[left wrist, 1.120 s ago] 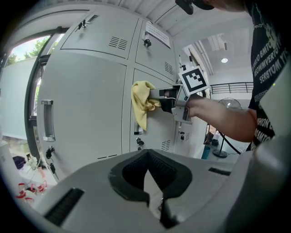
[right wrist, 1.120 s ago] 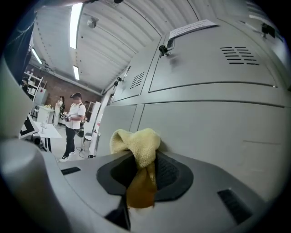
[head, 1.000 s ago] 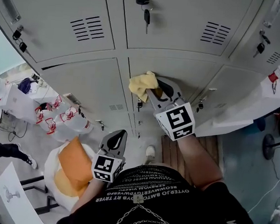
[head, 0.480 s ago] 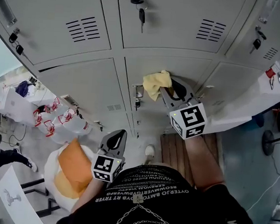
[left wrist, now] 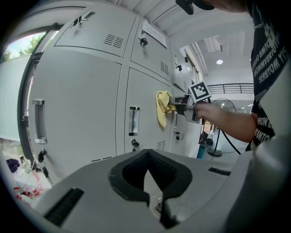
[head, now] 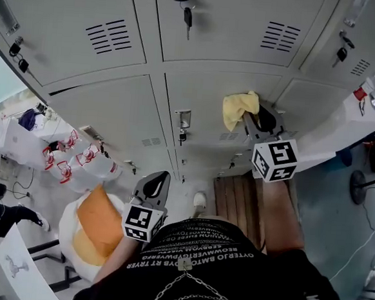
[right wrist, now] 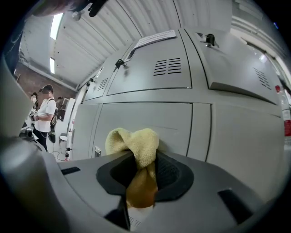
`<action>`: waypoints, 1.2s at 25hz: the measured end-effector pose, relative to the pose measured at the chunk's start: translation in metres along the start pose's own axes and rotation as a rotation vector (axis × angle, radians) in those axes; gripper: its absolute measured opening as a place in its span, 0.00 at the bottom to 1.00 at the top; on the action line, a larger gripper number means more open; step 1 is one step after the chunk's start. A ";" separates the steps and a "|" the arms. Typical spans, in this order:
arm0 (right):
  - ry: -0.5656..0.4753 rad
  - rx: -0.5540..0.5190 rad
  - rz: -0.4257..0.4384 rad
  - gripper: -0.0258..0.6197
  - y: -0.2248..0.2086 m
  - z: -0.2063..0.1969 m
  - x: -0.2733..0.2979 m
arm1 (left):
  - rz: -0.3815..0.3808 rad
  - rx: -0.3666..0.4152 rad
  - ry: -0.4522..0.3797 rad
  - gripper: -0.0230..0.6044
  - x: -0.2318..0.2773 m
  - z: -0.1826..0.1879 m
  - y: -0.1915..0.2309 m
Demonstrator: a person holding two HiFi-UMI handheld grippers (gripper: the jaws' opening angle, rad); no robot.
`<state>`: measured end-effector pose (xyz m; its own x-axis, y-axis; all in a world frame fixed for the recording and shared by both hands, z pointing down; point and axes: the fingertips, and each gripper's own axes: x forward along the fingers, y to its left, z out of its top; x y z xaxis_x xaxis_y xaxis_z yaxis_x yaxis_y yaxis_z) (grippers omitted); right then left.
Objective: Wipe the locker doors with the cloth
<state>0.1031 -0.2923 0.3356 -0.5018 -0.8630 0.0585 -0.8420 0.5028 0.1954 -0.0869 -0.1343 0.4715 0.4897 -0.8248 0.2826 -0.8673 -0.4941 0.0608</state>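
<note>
Right gripper [head: 260, 118] is clamped tight on the crumpled yellow terry cloth [head: 238, 108], pressing it against the pale grey metal locker door [head: 205, 92] right of its recessed handle [head: 183, 118], while the left gripper [head: 156, 182] hangs low by the torso, jaws together, nothing between them.

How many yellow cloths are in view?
1: a yellow terry cloth, clamped in the right gripper, at a grey metal locker door. No other is visible; some may be hidden.
</note>
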 end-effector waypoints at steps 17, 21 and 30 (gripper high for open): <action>-0.008 0.059 -0.075 0.19 -0.027 -0.015 -0.033 | -0.005 0.017 -0.015 0.04 0.000 0.007 0.005; -0.017 0.050 0.030 0.19 0.013 -0.018 -0.031 | -0.007 0.023 -0.015 0.04 0.003 0.009 0.005; 0.013 0.067 0.217 0.19 0.092 -0.032 -0.006 | -0.011 0.023 0.001 0.04 0.006 0.003 0.003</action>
<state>0.0352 -0.2426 0.3845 -0.6703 -0.7346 0.1052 -0.7261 0.6785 0.1119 -0.0862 -0.1410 0.4708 0.4991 -0.8192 0.2826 -0.8596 -0.5092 0.0423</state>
